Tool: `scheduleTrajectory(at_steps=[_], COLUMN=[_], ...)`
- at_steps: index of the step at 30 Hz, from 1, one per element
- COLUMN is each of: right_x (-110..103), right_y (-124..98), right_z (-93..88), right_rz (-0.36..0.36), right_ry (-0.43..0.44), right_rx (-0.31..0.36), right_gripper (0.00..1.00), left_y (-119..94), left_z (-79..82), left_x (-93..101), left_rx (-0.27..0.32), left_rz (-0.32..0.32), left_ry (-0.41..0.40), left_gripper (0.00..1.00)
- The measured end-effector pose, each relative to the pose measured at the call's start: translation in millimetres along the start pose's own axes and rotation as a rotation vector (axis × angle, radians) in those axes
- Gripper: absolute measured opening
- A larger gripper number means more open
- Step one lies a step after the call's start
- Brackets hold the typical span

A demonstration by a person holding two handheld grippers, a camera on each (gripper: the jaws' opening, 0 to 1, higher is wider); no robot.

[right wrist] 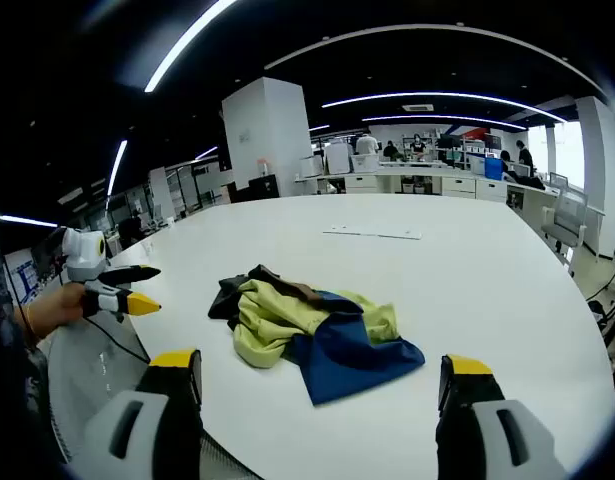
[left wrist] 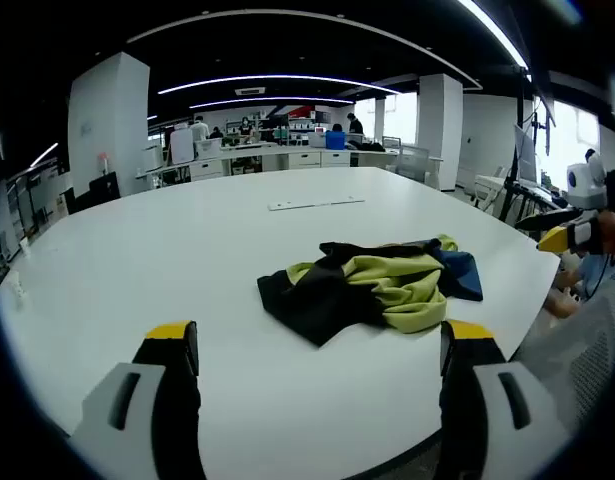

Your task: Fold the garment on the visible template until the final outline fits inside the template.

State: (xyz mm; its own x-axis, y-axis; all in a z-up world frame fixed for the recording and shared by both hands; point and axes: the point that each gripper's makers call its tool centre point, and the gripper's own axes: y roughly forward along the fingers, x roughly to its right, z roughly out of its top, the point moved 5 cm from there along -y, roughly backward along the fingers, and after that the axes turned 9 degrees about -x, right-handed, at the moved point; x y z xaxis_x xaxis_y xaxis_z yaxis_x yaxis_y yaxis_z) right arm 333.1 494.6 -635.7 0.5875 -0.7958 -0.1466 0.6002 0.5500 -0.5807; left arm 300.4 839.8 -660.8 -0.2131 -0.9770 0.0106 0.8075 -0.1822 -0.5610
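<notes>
The left hand-held gripper point(left wrist: 319, 350) is released: its two jaws stand wide apart with nothing between them, above the near part of the table point(left wrist: 187, 250). The right hand-held gripper point(right wrist: 322, 378) is likewise released, jaws spread and empty.

The garment point(left wrist: 372, 285) lies crumpled on the white table, ahead of the left hand-held gripper and slightly toward its right jaw, apart from both jaws. In the right gripper view the garment point(right wrist: 312, 325) lies directly ahead, between the lines of the two jaws, near but not touching them. It shows black, yellow-green and blue panels bunched together. Its long axis runs roughly across the left hand-held gripper's line of sight: the black part toward the left jaw side, the blue part toward the right jaw side.

Bare table surface surrounds the garment on every side. The curved table edge passes just beside the jaws in both views. A thin flat strip point(left wrist: 316, 203) lies on the table well beyond the garment.

In the right gripper view the left hand-held gripper point(right wrist: 137, 290) appears at the left, held by a hand point(right wrist: 57, 308) near the table edge, well apart from the garment.
</notes>
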Motion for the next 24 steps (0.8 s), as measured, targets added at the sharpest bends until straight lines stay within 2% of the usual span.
scheduleTrajectory(at_steps=[24], right_x=[7.7], right_y=[-1.7], right_z=[-1.4], right_rz=[-0.007], right_ry=[0.008], right_rx=[-0.001], right_gripper=[0.99], left_y=[-5.0], left_z=[1.8], left_x=[10.2], left_rx=[-0.022], left_rz=[-0.008], left_ry=[0.003], left_gripper=[0.98])
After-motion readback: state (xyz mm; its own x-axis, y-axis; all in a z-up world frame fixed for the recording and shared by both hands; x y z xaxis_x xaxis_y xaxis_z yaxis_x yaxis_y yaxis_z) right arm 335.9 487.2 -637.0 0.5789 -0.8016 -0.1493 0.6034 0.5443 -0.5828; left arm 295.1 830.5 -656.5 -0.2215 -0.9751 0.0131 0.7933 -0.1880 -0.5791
